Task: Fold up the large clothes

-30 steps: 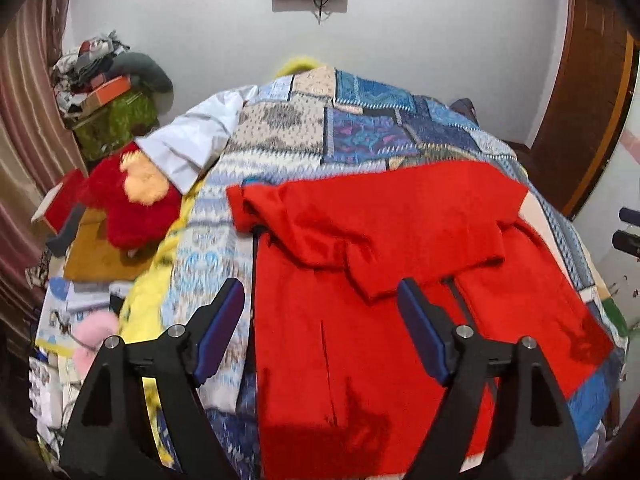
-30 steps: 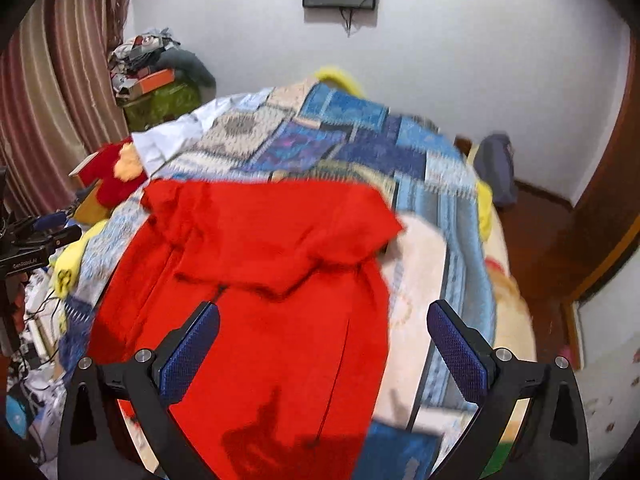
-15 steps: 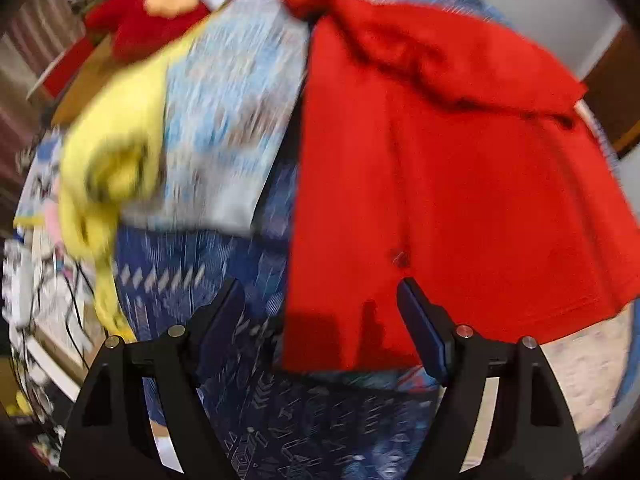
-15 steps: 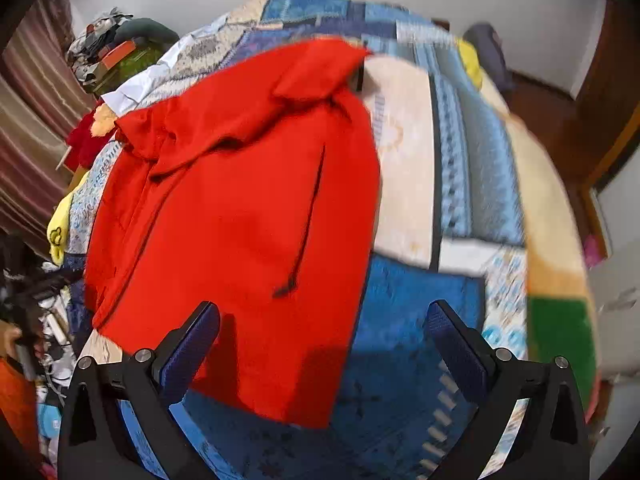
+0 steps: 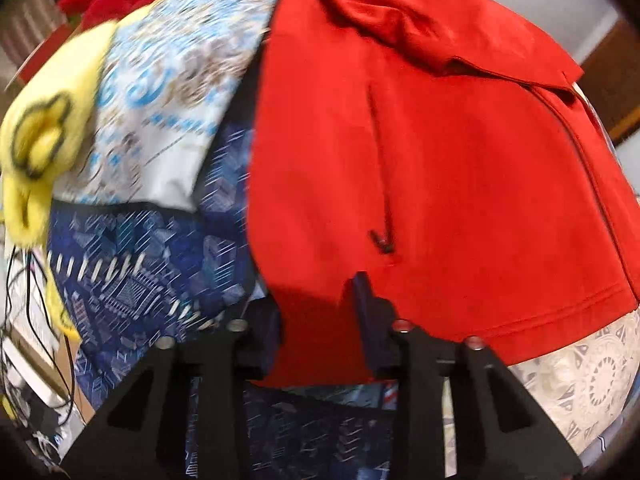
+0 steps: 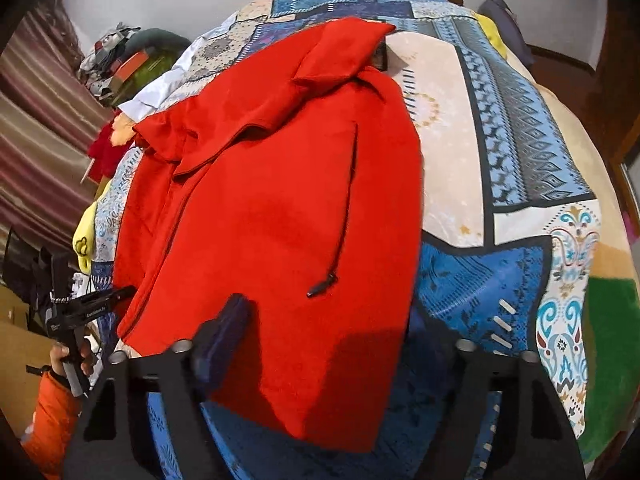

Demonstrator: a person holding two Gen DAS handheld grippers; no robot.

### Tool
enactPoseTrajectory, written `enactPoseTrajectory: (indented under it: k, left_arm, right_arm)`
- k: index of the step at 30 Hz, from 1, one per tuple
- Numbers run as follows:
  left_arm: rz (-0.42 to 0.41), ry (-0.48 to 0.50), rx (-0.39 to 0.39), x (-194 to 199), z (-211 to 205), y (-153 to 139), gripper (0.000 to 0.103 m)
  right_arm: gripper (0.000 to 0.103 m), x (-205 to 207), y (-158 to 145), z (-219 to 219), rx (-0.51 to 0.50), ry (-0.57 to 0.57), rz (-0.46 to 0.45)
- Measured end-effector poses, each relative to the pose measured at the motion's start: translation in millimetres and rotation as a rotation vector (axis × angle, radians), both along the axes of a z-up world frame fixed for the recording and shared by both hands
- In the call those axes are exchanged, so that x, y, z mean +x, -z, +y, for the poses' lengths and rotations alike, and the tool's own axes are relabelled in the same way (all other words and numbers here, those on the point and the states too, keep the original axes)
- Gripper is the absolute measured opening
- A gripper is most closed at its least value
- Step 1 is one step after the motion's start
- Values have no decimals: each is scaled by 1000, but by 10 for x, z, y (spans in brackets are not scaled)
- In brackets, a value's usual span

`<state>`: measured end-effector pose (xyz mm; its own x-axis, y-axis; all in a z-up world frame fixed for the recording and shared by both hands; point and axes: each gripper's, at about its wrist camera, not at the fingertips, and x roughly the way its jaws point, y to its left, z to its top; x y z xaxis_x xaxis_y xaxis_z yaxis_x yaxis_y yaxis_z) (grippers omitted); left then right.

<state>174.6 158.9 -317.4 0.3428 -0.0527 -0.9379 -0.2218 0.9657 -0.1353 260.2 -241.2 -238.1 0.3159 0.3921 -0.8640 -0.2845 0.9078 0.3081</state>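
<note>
A red jacket (image 6: 280,208) lies spread flat on a bed covered by a patchwork quilt (image 6: 520,168), with its hood or collar end toward the far wall and its hem toward the cameras. A dark zip runs down its front and ends in a small black pull (image 6: 322,285).

The left claw (image 5: 320,332) sits at the jacket's near left hem corner. Its two dark fingers are fairly close together with the red cloth lying between them; the picture is blurred, and I cannot tell whether the pads are actually pressing on the fabric.

The right claw (image 6: 328,344) stands wide open over the near right hem corner. Its left finger (image 6: 224,336) rests on top of the red cloth, while the other finger lies beyond the jacket's edge, over the blue part of the quilt. It has hold of nothing.

In the right wrist view the person's left hand (image 6: 70,356), with an orange sleeve, grips the handle of the other tool at the bed's left side. A yellow cloth (image 5: 44,136) hangs off the bed's left edge, and striped curtains (image 6: 36,152) hang beyond it.
</note>
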Motion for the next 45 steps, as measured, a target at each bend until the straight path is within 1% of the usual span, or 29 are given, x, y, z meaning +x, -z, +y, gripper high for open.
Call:
enactPoseTrajectory:
  k: [1, 2, 4, 6, 7, 9, 12, 14, 15, 18, 20, 22, 24, 27, 29, 31, 33, 35, 37, 38, 40, 45]
  left_arm:
    - [-1, 11, 2, 26, -44, -14, 3]
    - [0, 19, -6, 48, -73, -31, 2]
    - [-20, 39, -18, 90, -145, -115, 2]
    - [-50, 60, 9, 136, -226, -247, 2]
    - [-80, 72, 23, 162, -272, -373, 2]
    - [-130, 79, 24, 216, -302, -582, 2]
    - [-218, 77, 42, 312, -306, -919, 2]
    - [-267, 73, 50, 375, -262, -1133, 2]
    - [-291, 70, 51, 470, -113, -1225, 2]
    - [-352, 44, 64, 728, 35, -1507, 2]
    - [-386, 19, 87, 895, 118, -1651, 2]
    - [-404, -18, 123, 1080, 248, -1759, 2]
    - [-408, -59, 152, 1284, 404, -1780, 2]
    - [-387, -151, 179, 1641, 651, -1734, 2]
    - [-360, -215, 189, 1937, 845, -1617, 2]
    - [-335, -253, 167, 2167, 1000, -1475, 2]
    - [-311, -264, 153, 2399, 1081, -1316, 2]
    - [-271, -275, 185, 2623, 1107, -1114, 2]
    - [-220, -282, 186, 2814, 1154, -879, 2]
    - [-202, -285, 189, 2874, 1169, -803, 3]
    - [-163, -278, 209, 2990, 1180, -607, 3]
    - [-118, -250, 272, 3065, 1119, -392, 5]
  right_arm:
    - [38, 9, -17, 9, -7, 1, -6]
    - [33, 22, -41, 20, -17, 1, -13]
    - [13, 50, -90, 14, 5, -17, -22]
    - [12, 67, -171, 31, 26, -28, -36]
    - [12, 70, -242, 58, 21, -38, -63]
    - [12, 88, -396, 107, 26, -53, -118]
    - [12, 192, -586, 175, 62, -48, -166]
    - [12, 283, -685, 238, 64, -45, -199]
    - [12, 353, -735, 275, 64, -41, -216]
    - [11, 636, -881, 399, 66, -32, -254]
    - [11, 819, -961, 467, 58, -22, -279]
    - [11, 1058, -1063, 524, 45, -3, -311]
    - [11, 1338, -1150, 558, 31, 26, -337]
    - [11, 1782, -1153, 609, -5, 69, -348]
    - [11, 2123, -1033, 663, -25, 89, -325]
    - [11, 2457, -829, 759, -64, 101, -291]
    - [11, 2747, -583, 857, -105, 105, -255]
    - [12, 2924, -372, 886, -133, 107, -235]
    - [12, 3100, -161, 882, -146, 104, -217]
    - [12, 3147, -103, 869, -133, 100, -209]
    - [12, 3237, -63, 790, -76, 86, -189]
    - [12, 3417, -107, 534, 76, 68, -94]
